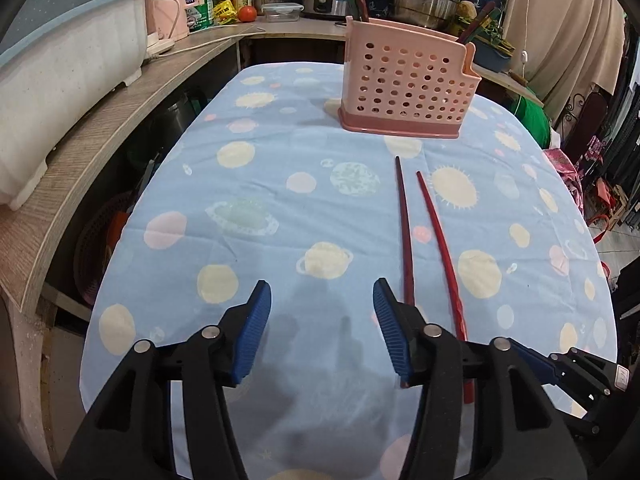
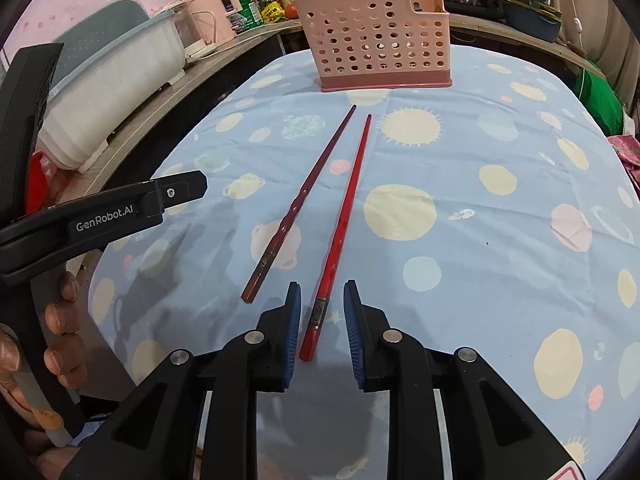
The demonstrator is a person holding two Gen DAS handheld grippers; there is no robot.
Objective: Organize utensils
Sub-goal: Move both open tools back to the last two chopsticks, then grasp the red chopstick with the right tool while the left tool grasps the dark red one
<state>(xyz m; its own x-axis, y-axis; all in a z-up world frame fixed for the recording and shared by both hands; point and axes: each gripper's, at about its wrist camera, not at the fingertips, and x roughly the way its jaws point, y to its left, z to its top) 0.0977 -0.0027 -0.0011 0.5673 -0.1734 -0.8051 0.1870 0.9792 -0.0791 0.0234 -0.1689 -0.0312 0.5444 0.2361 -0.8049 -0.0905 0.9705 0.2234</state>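
step in hand: judged to be the pick-up of two chopsticks lying loose on the tabletop, for the pink perforated holder (image 2: 380, 36) at the far end.
right tool (image 2: 322, 320): jaws narrowly apart, straddling the butt end of the bright red chopstick (image 2: 348, 216); pads not yet pressing on it.
left tool (image 1: 322, 322): jaws moderately wide, empty; the dark red chopstick (image 1: 404, 232) runs just outside its right pad and under that finger.
chopsticks: side by side, near each other, tips toward the holder, well short of it.
advice, right: close squarely on the thick end; a slim stick may roll or pivot if pinched off-centre.
advice, left: shift toward the dark stick until it sits between the pads before closing.
risk: the two tools work close together; judged likely to crowd each other.
surface: blue cloth with suns and planets (image 1: 280, 184), slightly creased; may bunch under a pad.
room: curved wooden counter (image 1: 80, 152) at left with a dish rack, bottles, pots behind.
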